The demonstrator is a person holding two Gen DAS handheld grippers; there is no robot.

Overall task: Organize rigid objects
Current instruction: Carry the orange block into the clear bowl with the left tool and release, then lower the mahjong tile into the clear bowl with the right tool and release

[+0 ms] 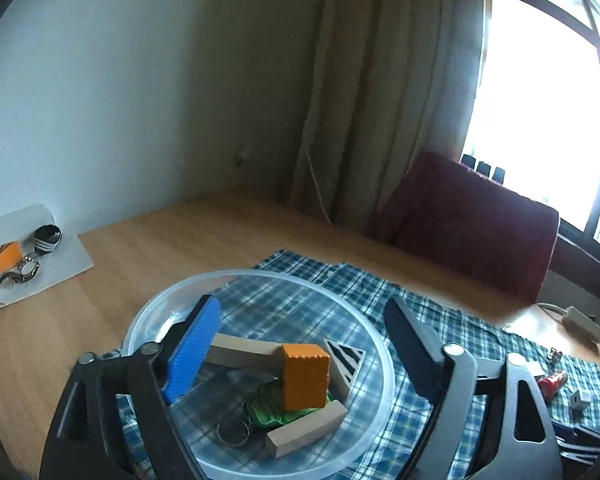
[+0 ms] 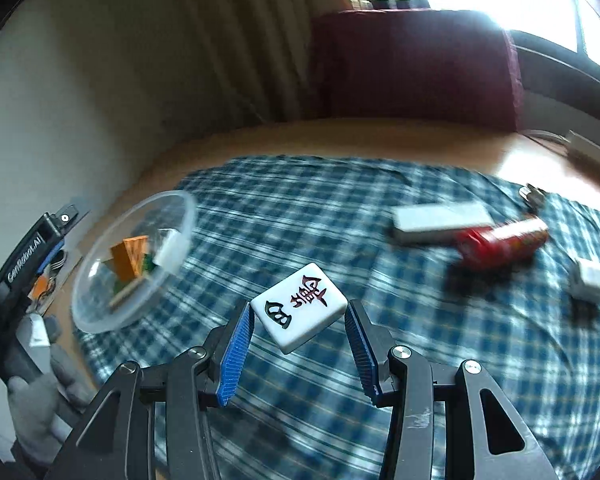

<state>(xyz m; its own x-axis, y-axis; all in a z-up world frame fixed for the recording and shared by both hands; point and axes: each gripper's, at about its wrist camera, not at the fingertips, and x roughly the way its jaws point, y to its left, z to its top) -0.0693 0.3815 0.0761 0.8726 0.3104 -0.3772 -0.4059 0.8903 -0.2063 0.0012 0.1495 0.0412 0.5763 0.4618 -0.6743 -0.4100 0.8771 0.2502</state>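
My right gripper (image 2: 299, 305) is shut on a white mahjong tile (image 2: 299, 307) with black and red characters, pinched at its corners by the blue fingertips above the blue plaid cloth (image 2: 380, 380). A clear plastic bowl (image 1: 260, 274) holds an orange block (image 1: 305, 376), two pale wooden bars (image 1: 306, 428), a black-and-white striped block (image 1: 346, 362) and a green keyring piece (image 1: 266, 408). My left gripper (image 1: 302, 302) hangs open just above that bowl. In the right wrist view the bowl (image 2: 100, 308) sits to the left of the tile.
On the cloth to the right lie a white bar (image 2: 440, 220), a red lighter-like item (image 2: 504, 240), a small white cube (image 2: 590, 280) and a metal clip (image 2: 532, 194). A maroon chair back (image 1: 468, 224) stands behind. Paper with a watch (image 1: 28, 270) lies far left.
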